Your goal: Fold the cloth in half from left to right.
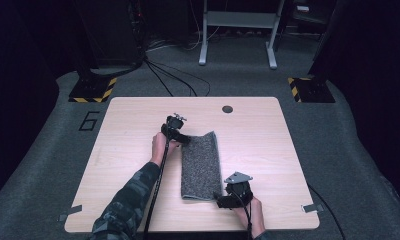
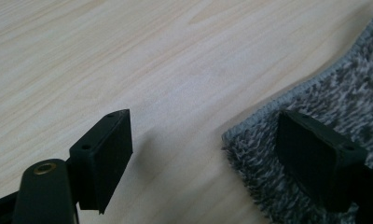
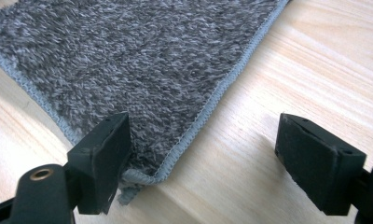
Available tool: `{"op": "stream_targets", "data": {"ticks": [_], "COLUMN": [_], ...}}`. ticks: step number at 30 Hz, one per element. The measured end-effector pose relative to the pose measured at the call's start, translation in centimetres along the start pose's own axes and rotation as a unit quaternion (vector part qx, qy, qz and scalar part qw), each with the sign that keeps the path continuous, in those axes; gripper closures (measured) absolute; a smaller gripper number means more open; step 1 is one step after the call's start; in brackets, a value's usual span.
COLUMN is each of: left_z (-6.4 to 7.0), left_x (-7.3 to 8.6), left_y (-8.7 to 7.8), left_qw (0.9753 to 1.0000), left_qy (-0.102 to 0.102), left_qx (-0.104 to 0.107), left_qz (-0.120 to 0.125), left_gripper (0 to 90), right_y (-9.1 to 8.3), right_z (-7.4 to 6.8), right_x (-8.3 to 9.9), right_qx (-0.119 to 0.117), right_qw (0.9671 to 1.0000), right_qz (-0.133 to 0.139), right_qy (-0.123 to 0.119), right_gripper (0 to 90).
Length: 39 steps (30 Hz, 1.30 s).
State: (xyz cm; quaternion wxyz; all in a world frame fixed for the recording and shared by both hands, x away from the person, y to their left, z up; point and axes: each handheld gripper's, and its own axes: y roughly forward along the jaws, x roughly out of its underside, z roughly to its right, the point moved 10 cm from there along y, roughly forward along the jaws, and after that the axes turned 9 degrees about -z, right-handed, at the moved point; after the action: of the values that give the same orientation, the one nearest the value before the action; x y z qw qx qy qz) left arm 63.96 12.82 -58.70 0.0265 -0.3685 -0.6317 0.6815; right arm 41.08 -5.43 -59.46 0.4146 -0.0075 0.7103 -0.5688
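On the wooden surface (image 1: 258, 145), a folded grey towel (image 1: 202, 165); left tool (image 1: 180, 136) and right tool (image 1: 223, 197) gape at opposite corners, folded layers hidden.

The right claw (image 3: 201, 163) stands with its two black jaws spread wide apart, holding nothing. A grey fluffy towel (image 3: 142, 60) lies flat on the light wooden desk (image 3: 315, 70), reaching away ahead of the claw. Its stitched corner sits just beside the left jaw, between the two jaws. Bare wood lies under the right jaw.
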Motion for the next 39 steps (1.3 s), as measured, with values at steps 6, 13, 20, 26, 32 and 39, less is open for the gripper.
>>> {"op": "stream_targets", "data": {"ticks": [6, 13, 20, 26, 32, 39], "left_z": [-0.3, 0.7, 2.5, 2.4, 2.4, 2.0], "left_x": [0.0, 1.3, 3.7, 4.6, 3.8, 3.1], "left_y": [-1.0, -3.5, -3.7, -2.0, -1.4, -1.1], "left_qw": [0.9994, 0.9987, 0.9985, 0.9990, 0.9992, 0.9993], "left_qy": [-0.022, -0.011, 0.009, 0.008, 0.005, 0.010], "left_qx": [0.018, 0.041, 0.050, 0.043, 0.039, 0.033], "left_qz": [0.019, 0.029, 0.021, 0.009, 0.011, 0.015], "left_gripper": [14.0, 13.0, 13.6, 11.2, 6.8, 6.0], "right_y": [-0.3, -1.1, 0.9, 3.2, 3.3, 3.1], "right_z": [0.3, 1.7, 3.7, 4.4, 5.4, 6.1], "right_x": [-0.3, -2.3, -5.2, -5.7, -5.8, -5.2], "right_qx": [-0.020, -0.010, 0.014, 0.041, 0.070, 0.057], "right_qw": [0.9998, 0.9994, 0.9995, 0.9991, 0.9972, 0.9981], "right_qz": [0.004, 0.031, 0.025, -0.013, -0.018, -0.020], "right_qy": [0.004, 0.013, 0.015, -0.004, -0.017, 0.010], "right_gripper": [16.7, 16.7, 17.9, 18.2, 17.4, 17.4]}}
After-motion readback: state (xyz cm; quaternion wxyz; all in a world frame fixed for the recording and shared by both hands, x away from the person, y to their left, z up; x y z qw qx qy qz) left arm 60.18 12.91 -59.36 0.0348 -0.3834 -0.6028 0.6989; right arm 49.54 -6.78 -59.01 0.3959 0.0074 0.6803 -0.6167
